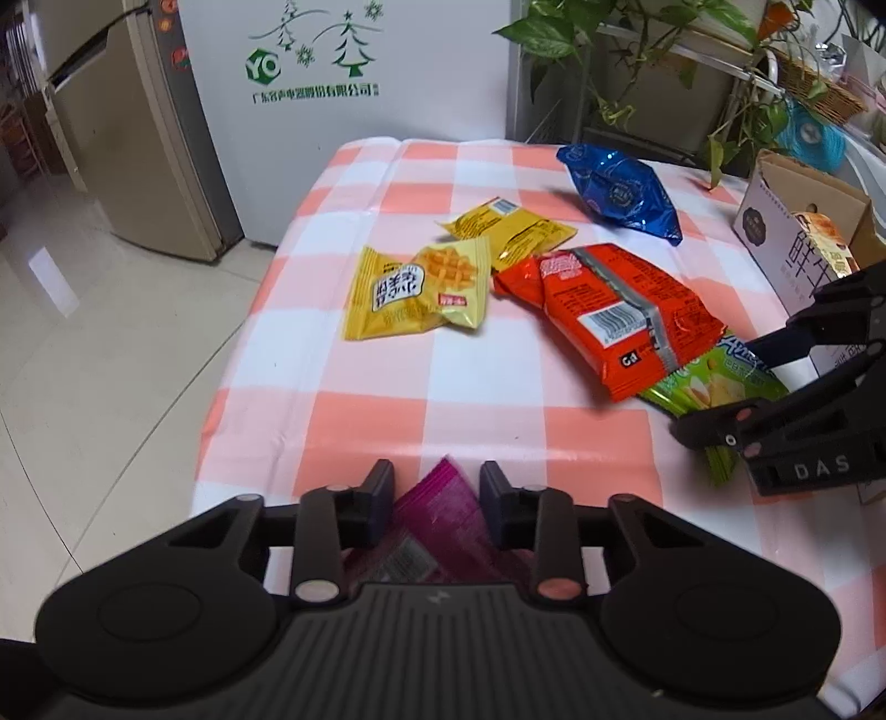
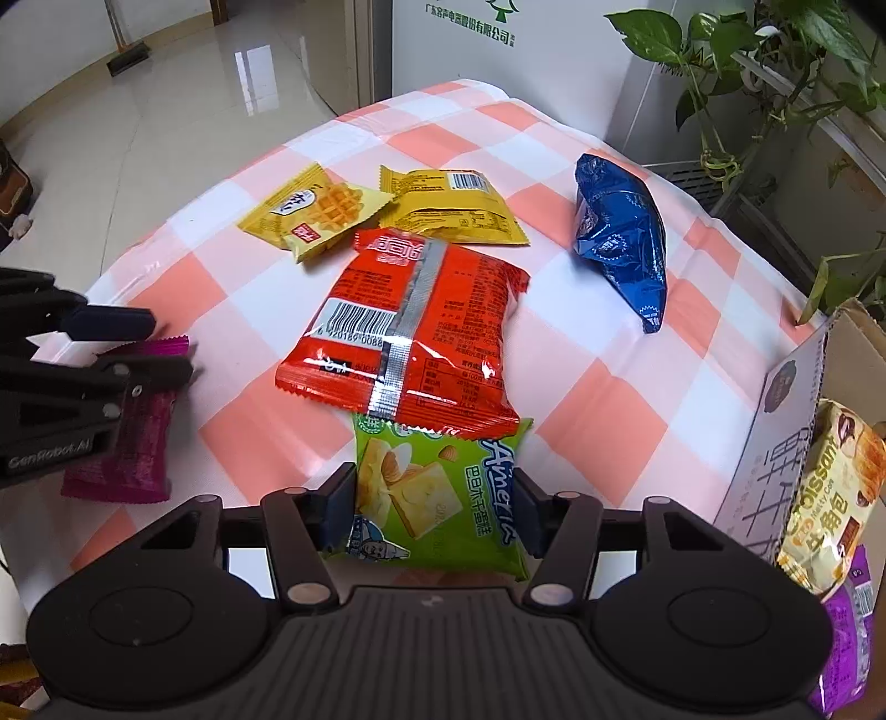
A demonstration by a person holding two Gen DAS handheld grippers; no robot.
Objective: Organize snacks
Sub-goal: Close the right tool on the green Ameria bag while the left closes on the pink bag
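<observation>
My left gripper (image 1: pixel 437 501) straddles a magenta snack packet (image 1: pixel 437 526) at the near table edge; its jaws stand either side of the packet, and I cannot tell if they press it. It also shows in the right wrist view (image 2: pixel 130 437). My right gripper (image 2: pixel 434 512) straddles a green packet (image 2: pixel 437 498), jaws at its sides, contact unclear. A red packet (image 2: pixel 415 327) overlaps the green one's far end. Two yellow packets (image 2: pixel 310 219) (image 2: pixel 451 207) and a blue packet (image 2: pixel 620 238) lie farther back on the checked tablecloth (image 1: pixel 482 404).
An open cardboard box (image 2: pixel 775 443) stands at the table's right edge, holding a croissant packet (image 2: pixel 830 493) and a purple packet (image 2: pixel 847 631). A white cabinet (image 1: pixel 343 111), a fridge (image 1: pixel 127 133) and potted plants (image 1: pixel 637 50) stand behind the table.
</observation>
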